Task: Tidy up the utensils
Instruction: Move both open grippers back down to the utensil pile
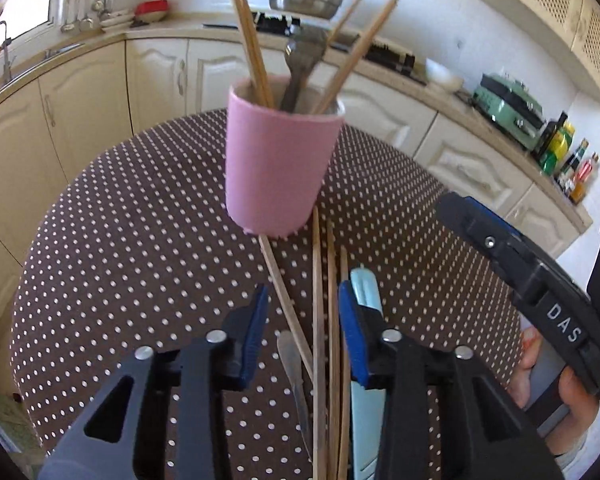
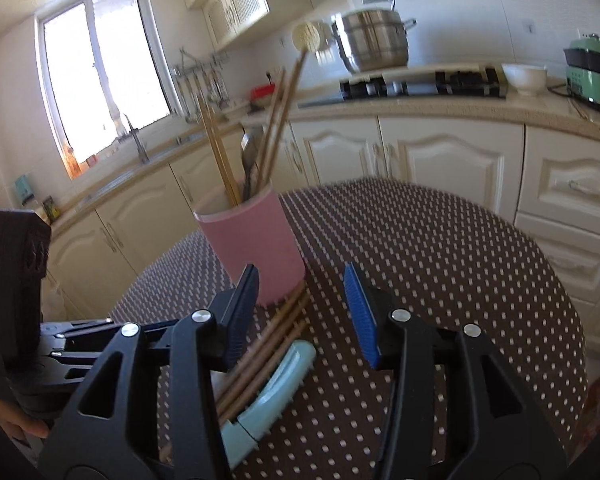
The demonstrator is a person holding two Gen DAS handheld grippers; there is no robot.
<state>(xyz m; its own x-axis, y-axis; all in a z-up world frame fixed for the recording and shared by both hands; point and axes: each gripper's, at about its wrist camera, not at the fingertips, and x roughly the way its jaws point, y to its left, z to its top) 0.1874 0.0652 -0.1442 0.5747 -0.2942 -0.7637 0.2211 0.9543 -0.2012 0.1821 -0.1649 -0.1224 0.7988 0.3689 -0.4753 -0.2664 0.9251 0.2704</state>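
Left gripper (image 1: 303,330) straddles loose chopsticks (image 1: 318,300) (jaws apart) below pink cup (image 1: 276,168).

I look across a kitchen of cream cabinets (image 2: 440,160) and white tiled walls, daylight flooding through the window (image 2: 100,76) above the sink, a steel pot (image 2: 374,42) on the hob.

cup (image 1: 278,164) on table (image 1: 100,240) | chopsticks (image 1: 320,320) on table, before cup | cutter (image 1: 366,360) right of chopsticks
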